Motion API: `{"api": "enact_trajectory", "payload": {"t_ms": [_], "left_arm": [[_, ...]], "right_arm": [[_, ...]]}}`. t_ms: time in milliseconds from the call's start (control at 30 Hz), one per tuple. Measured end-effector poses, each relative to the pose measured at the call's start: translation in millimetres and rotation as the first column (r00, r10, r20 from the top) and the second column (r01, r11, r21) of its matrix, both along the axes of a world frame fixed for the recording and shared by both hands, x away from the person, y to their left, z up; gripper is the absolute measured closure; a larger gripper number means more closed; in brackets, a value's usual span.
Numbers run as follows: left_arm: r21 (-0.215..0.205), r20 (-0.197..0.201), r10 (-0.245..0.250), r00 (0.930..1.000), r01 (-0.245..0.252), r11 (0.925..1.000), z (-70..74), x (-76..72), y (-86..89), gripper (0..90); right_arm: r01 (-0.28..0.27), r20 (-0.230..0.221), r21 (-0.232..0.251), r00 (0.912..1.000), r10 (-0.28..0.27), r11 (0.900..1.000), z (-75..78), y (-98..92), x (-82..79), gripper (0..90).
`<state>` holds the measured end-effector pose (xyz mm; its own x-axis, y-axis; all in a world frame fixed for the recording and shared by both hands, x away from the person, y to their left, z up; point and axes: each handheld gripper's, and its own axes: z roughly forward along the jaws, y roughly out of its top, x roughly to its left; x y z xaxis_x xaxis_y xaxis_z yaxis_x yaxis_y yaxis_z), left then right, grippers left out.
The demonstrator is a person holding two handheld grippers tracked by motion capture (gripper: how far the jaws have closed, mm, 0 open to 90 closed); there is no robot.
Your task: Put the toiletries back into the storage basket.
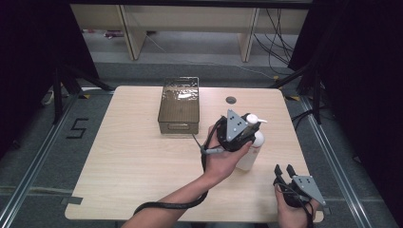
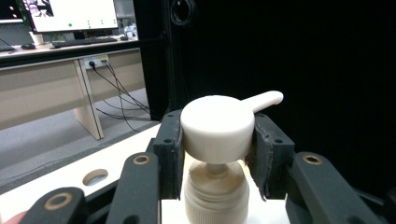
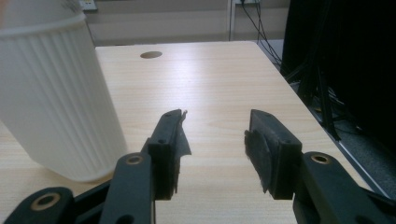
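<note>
A white pump bottle [image 1: 251,151] stands on the right half of the table. My left gripper [image 1: 247,127] is shut on its pump head [image 2: 217,128], one jaw pressed to each side of the round cap, the spout pointing away to the right. The neck [image 2: 215,195] shows below the cap. My right gripper [image 1: 284,171] rests open near the table's front right corner with nothing between its jaws. In the right gripper view [image 3: 215,140] the ribbed bottle body [image 3: 51,93] stands just to the left of the jaws, apart from them.
A dark metal box [image 1: 179,105] with a glossy lid sits at the table's [image 1: 133,156] back centre. A round cable hole [image 1: 231,100] lies behind the bottle. Table edge and floor rails run close on the right.
</note>
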<state>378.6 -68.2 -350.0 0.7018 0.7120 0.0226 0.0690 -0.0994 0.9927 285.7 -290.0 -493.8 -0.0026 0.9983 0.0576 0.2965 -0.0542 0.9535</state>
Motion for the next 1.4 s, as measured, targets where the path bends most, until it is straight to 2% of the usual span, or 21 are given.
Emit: {"api": "enact_trajectory", "payload": {"t_ms": [67,167,333,367,400,433,500,533,700,767,800,867,900,967,1067,1100,1133,1233,1333,1367,1400], "left_arm": [[-0.007,-0.004,0.001,1.0,-0.001,1.0,4.0,0.8,5.6,59.4],[-0.006,0.003,0.014,0.9999,-0.014,0.9999,7.7,2.0,12.4,59.4],[0.002,0.013,0.071,0.9974,-0.071,0.9975,17.0,7.0,34.5,59.4],[0.002,0.016,0.084,0.9963,-0.084,0.9964,18.1,7.8,38.2,59.4],[0.002,0.009,0.096,0.9954,-0.096,0.9954,18.9,8.2,41.9,59.4],[0.003,0.012,0.106,0.9943,-0.106,0.9944,19.9,9.1,45.6,59.4],[0.003,0.011,0.116,0.9932,-0.116,0.9933,20.9,9.9,49.1,59.4],[0.006,0.011,0.138,0.9904,-0.138,0.9904,22.9,11.4,56.6,59.4],[-0.005,-0.001,0.203,0.9791,-0.203,0.9791,27.7,16.4,73.7,59.5],[-0.004,0.008,0.221,0.9753,-0.221,0.9753,29.3,17.9,79.3,59.4],[0.002,0.016,0.241,0.9705,-0.241,0.9706,30.1,18.3,82.4,59.4],[0.002,0.022,0.248,0.9684,-0.248,0.9686,31.0,20.7,87.5,59.4],[0.003,0.026,0.265,0.9639,-0.265,0.9642,31.6,21.3,90.5,59.4],[-0.001,0.024,0.265,0.964,-0.265,0.9643,31.9,22.7,93.2,59.4],[-0.01,0.025,0.29,0.9567,-0.29,0.957,32.8,27.0,104.8,59.4],[-0.01,0.025,0.29,0.9567,-0.29,0.957,32.8,27.0,104.8,59.5],[-0.005,0.029,0.309,0.9506,-0.309,0.951,33.5,28.6,110.9,59.5],[-0.008,0.028,0.322,0.9463,-0.322,0.9467,34.2,30.4,116.0,59.4],[-0.009,0.031,0.343,0.9389,-0.343,0.9394,36.5,33.8,125.5,59.5],[-0.009,0.031,0.343,0.9389,-0.343,0.9394,36.5,33.8,125.5,59.4],[-0.009,0.034,0.352,0.9353,-0.352,0.936,37.8,35.4,129.6,59.4]], "right_arm": [[0.001,0.005,-0.018,1.0,-0.001,1.0,0.0,-1.0,0.2,56.0],[0.0,0.005,-0.018,1.0,0.0,1.0,0.1,-0.5,0.1,55.9],[-0.005,-0.016,-0.002,0.9999,0.005,1.0,0.5,1.2,-0.4,55.7],[-0.008,-0.006,-0.012,0.9999,0.008,1.0,0.3,0.4,0.0,55.6],[-0.002,-0.016,-0.028,0.9999,0.001,1.0,0.8,0.2,-0.5,55.6],[-0.011,-0.019,-0.008,0.9998,0.011,1.0,0.5,1.6,0.0,55.5],[-0.012,-0.017,-0.006,0.9998,0.012,1.0,0.2,1.8,0.1,55.5],[-0.002,-0.016,-0.026,0.9999,0.002,1.0,0.7,0.9,-0.4,55.4],[-0.005,-0.02,-0.012,0.9998,0.005,1.0,0.5,2.5,-0.1,55.1],[-0.013,-0.024,-0.01,0.9996,0.013,1.0,0.5,2.9,0.1,54.9],[-0.013,-0.02,-0.01,0.9997,0.013,1.0,0.2,3.0,0.5,54.8],[-0.012,-0.01,0.006,0.9999,0.012,1.0,-0.5,3.7,0.8,54.7],[-0.012,-0.004,0.006,0.9999,0.012,1.0,-0.7,3.8,1.1,54.7],[-0.011,-0.005,0.005,0.9999,0.011,1.0,-0.6,3.7,0.9,54.7],[-0.006,-0.008,0.003,1.0,0.006,1.0,-0.1,3.9,0.4,54.5],[-0.01,-0.008,-0.002,0.9999,0.01,1.0,-0.1,3.6,0.5,54.5],[-0.013,-0.006,-0.008,0.9999,0.013,1.0,-0.2,3.1,0.7,54.5],[-0.012,-0.004,-0.004,0.9999,0.012,1.0,-0.3,3.7,0.8,54.5],[-0.017,0.001,0.001,0.9999,0.017,1.0,-0.6,3.8,1.0,54.4],[-0.004,-0.003,-0.004,1.0,0.004,1.0,-0.3,4.2,0.5,54.3],[-0.006,-0.002,-0.005,1.0,0.006,1.0,-0.5,4.2,0.7,54.3]]}}
